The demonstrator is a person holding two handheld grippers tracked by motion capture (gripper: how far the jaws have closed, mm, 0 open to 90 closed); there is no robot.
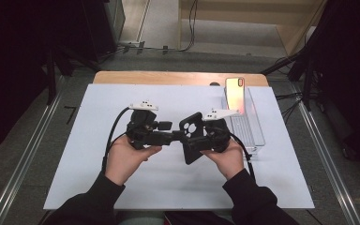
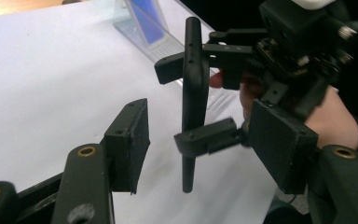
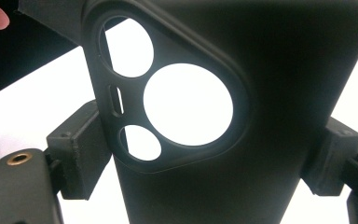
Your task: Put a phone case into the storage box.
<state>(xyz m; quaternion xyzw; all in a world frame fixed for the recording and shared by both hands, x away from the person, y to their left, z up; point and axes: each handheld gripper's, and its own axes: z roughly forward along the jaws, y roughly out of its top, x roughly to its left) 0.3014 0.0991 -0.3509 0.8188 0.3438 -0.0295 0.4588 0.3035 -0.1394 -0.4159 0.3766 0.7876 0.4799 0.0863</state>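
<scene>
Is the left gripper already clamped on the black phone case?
No: in the left gripper view the left gripper stands open around the black phone case, pads clear of it, while the right gripper holds it.

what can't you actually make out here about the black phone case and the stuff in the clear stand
- Inside face of the black phone case: right gripper view shows its back; left gripper view shows it edge-on.
- Case's lower end: cut off by the bottom edge in the right gripper view.
- Base of the phone in the clear stand: too small in the high view.
- Whether the left gripper, jaws apart, touches the case: its pads flank it, contact unclear.
</scene>
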